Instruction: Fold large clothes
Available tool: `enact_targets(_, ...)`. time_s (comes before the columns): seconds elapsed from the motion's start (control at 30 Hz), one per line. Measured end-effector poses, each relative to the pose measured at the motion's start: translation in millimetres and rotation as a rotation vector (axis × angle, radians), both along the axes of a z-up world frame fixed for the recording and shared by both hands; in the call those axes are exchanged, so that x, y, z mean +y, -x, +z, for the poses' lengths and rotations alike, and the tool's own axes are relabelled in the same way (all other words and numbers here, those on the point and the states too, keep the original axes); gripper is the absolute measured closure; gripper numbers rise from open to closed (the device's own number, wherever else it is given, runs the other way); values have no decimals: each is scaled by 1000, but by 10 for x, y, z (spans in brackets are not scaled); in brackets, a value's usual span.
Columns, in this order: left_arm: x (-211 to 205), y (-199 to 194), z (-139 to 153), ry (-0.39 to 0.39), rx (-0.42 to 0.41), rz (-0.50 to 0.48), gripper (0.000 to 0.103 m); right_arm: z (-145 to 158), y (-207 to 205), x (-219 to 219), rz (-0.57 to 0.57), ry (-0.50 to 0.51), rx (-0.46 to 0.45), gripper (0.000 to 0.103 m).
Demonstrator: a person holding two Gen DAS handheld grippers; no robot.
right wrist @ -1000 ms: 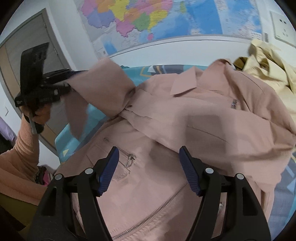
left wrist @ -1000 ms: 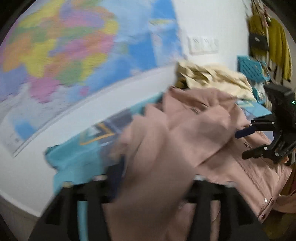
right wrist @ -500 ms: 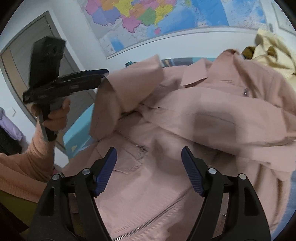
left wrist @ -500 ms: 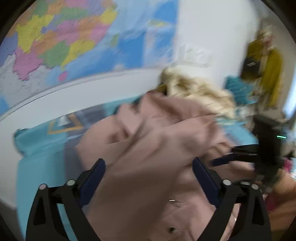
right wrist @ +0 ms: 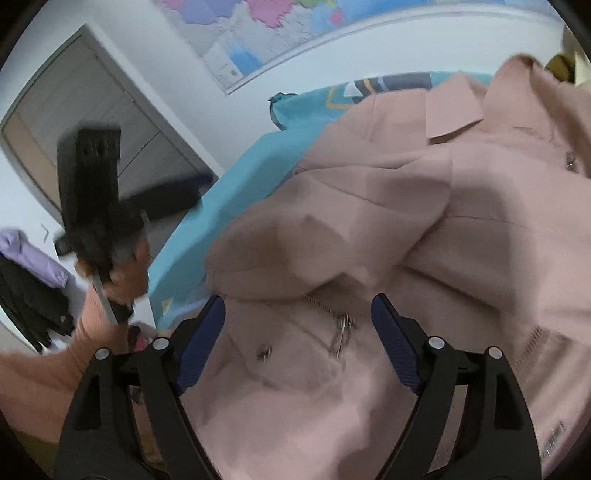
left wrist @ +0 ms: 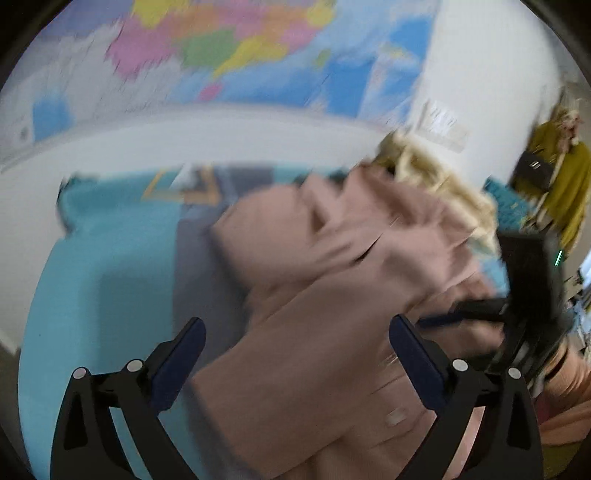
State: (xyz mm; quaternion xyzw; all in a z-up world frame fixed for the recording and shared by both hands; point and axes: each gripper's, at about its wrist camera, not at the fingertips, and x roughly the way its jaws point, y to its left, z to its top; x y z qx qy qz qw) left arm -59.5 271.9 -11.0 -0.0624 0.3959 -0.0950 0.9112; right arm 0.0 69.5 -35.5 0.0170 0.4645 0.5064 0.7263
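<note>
No words or numbers can be read here. The wall map [right wrist: 258,33] at 12 o'clock has tiny print, too small and blurry to make out. A small tag [right wrist: 553,446] on the pink jacket [right wrist: 369,221] at 4 o'clock is blurry too.

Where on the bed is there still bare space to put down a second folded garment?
The bare patch is the turquoise sheet, bordered by the white wall and the pink jacket. The rest is crowded: the jacket covers the middle, with a cream garment heaped beyond its collar.
</note>
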Motion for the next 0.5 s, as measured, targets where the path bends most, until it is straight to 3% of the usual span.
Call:
enact_targets(0.17,246,-32,-450,185,177,-5,9,-50,-201,11,-23,-64,59,35)
enact_targets(0.2,233,-28,-480,200,178,-19,21,-56,-212,1,-27,-66,60,37)
enact_targets(0.23,197,-25,-485,202,173,-34,45,-54,-232,-41,-36,-67,60,38)
enact_targets(0.27,130,-19,-444,191,161,-54,58,-45,-243,-83,-44,-70,60,38)
enact_targets(0.3,67,5,-392,190,150,-70,88,-25,-254,-149,-56,-79,61,38)
enact_targets(0.33,-5,26,-289,206,125,-102,94,-3,-270,-215,-62,-88,61,38)
enact_targets(0.5,-508,183,256,209,-31,-282,94,136,-247,-699,-125,-136,32,38)
